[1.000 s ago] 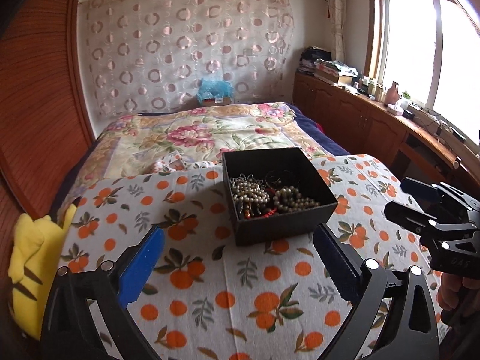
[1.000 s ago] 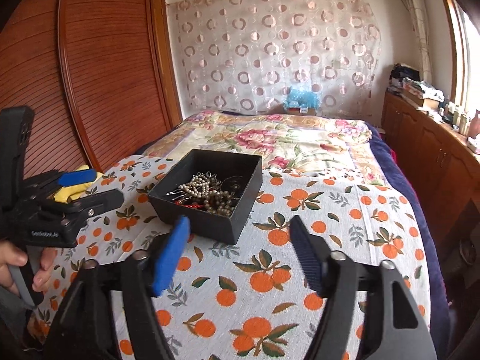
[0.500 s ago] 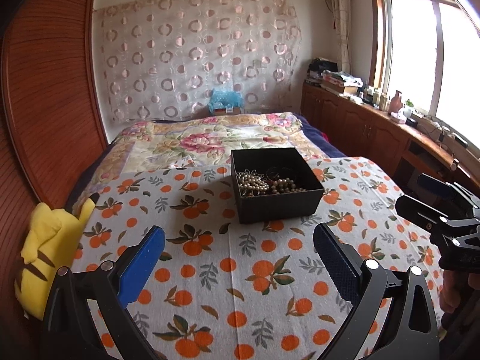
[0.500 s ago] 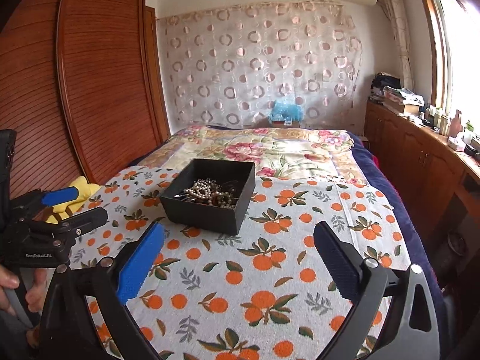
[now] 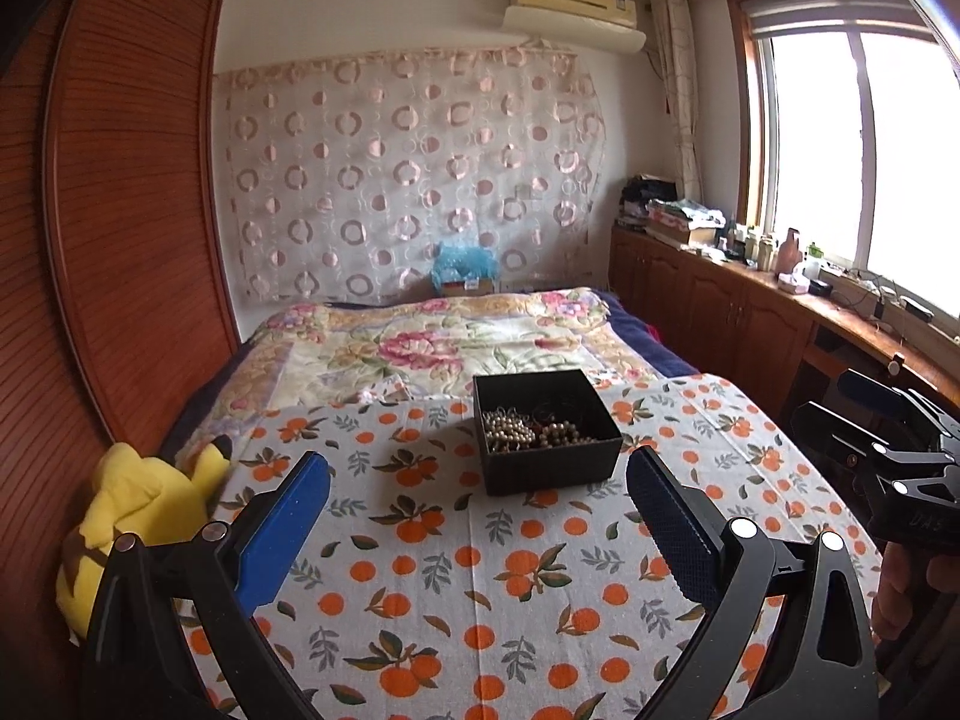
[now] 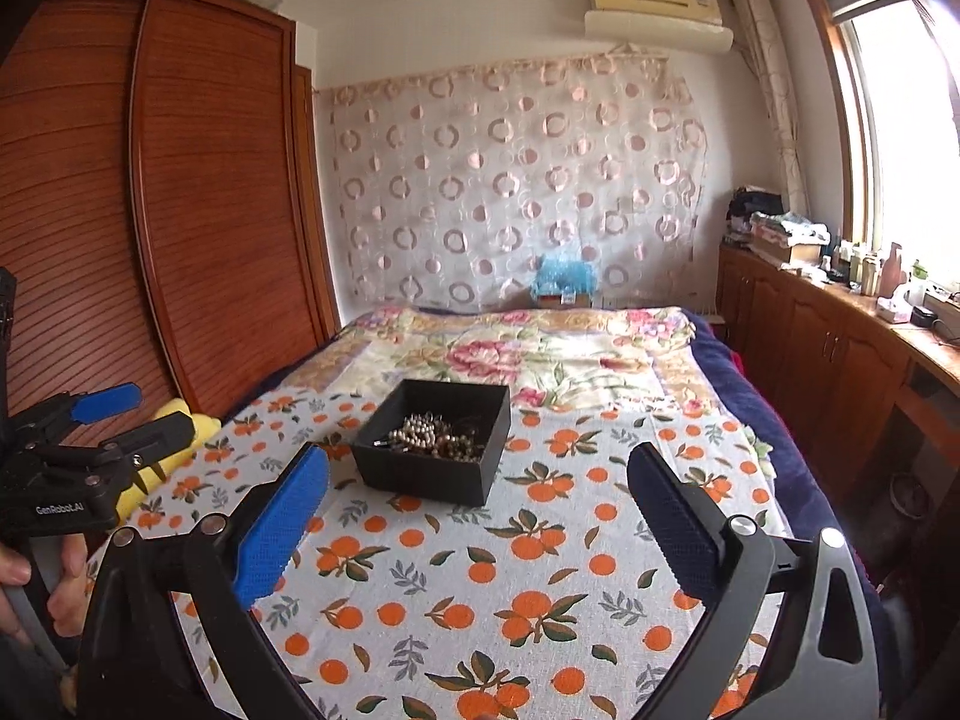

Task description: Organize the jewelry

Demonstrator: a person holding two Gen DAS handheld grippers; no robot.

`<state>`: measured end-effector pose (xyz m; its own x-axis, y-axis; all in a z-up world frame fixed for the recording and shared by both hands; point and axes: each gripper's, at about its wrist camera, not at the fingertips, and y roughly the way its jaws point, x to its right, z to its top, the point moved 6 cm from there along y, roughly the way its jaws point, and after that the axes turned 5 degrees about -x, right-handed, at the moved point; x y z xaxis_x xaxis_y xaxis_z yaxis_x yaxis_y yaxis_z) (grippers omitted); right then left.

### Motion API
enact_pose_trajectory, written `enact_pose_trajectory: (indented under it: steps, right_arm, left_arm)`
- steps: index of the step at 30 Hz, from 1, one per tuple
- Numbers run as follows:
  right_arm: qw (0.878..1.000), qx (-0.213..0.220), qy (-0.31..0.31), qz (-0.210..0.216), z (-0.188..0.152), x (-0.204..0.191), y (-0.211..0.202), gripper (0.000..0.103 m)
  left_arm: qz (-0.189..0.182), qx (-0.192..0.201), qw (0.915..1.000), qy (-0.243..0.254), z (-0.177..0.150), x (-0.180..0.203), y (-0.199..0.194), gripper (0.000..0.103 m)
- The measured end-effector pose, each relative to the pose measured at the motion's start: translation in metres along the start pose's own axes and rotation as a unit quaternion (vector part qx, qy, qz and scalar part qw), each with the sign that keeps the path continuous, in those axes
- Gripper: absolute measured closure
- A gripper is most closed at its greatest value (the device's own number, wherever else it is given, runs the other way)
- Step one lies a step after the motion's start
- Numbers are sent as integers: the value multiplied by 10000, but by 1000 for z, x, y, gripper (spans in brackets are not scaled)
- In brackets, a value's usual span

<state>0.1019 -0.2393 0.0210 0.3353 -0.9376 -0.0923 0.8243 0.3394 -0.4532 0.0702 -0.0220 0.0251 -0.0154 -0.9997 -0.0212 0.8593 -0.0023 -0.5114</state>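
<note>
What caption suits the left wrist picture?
Open left gripper faces a black box of beaded jewelry on an orange-print cloth.

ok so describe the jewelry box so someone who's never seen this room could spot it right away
Start from the bed and its orange-print cloth spread over the near end. Toward the far edge of that cloth sits a small black box, square, open-topped, with no lid on it. It is the only dark, hard-edged thing on the bedding, and it holds a tangle of pale and dark bead strings.

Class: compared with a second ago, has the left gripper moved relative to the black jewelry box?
Yes. The left gripper has drawn back from the black jewelry box, which now looks smaller and farther.
</note>
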Motion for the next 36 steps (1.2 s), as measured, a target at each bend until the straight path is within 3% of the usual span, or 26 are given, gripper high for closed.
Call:
enact_pose_trajectory:
  steps: [36]
  right_arm:
    - [10000, 58, -24, -48, 1, -3, -9, 3]
  left_arm:
    - [52, 68, 9999, -64, 2, -5, -7, 8]
